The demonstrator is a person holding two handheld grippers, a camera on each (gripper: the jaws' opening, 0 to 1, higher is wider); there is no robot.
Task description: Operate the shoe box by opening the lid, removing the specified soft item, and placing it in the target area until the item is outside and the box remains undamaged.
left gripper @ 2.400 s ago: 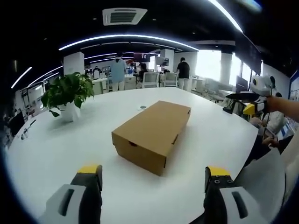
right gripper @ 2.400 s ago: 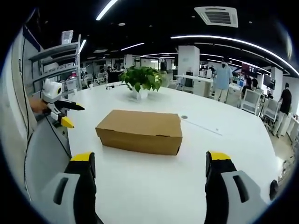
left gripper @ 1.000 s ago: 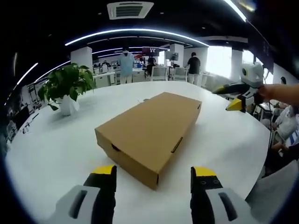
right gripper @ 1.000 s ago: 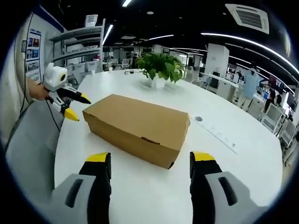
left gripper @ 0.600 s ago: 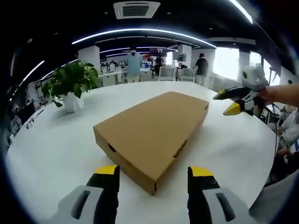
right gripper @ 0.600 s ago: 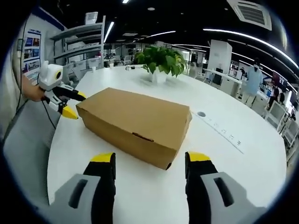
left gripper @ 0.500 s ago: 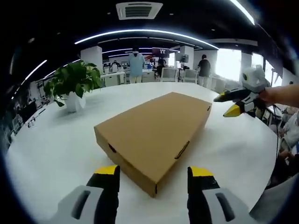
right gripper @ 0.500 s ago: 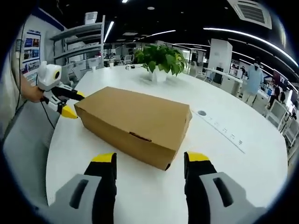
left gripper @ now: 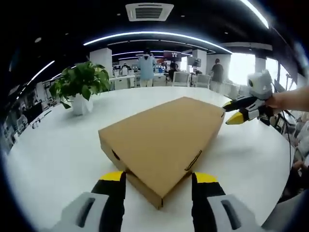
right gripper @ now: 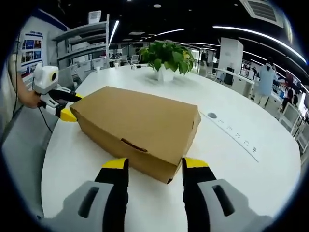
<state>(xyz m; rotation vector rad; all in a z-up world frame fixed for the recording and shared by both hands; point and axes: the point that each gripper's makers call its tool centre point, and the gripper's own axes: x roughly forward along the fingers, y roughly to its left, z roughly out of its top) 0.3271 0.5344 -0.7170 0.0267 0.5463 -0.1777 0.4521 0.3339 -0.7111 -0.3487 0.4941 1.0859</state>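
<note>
Shoe box (left gripper: pixel 161 140) first: it is plain brown cardboard, its lid down, lying flat on the white round table (left gripper: pixel 53 150) in front of you. In the left gripper view one near corner of it points straight at you, between the two jaws of your left hand-held gripper (left gripper: pixel 158 178). Those yellow-tipped jaws stand apart, one on each side of that corner, and I cannot tell whether either tip touches the cardboard. A small slot shows on the box's left end face and another along its right side edge.

From the right gripper view the shoe box (right gripper: pixel 140 123) again has a near corner toward you, and your right hand-held gripper (right gripper: pixel 154 164) has its jaws spread to either side of that corner (close, but contact is not clear). A dark slot sits in the long side wall facing you.

Each hand-held gripper also shows in the other's view: the right one (left gripper: pixel 239 111) at the far right end of the box, its yellow tips just beside the cardboard, and the left one (right gripper: pixel 65 108) at the far left end, held in your hand (right gripper: pixel 26 99).

Beyond the box stands a leafy potted plant (left gripper: pixel 79 87) in a white pot, well apart from it. A round grommet (right gripper: pixel 211 115) sits in the table to the right. Behind is an open office with desks, chairs and people (left gripper: pixel 146 65) standing (far off, small).
</note>
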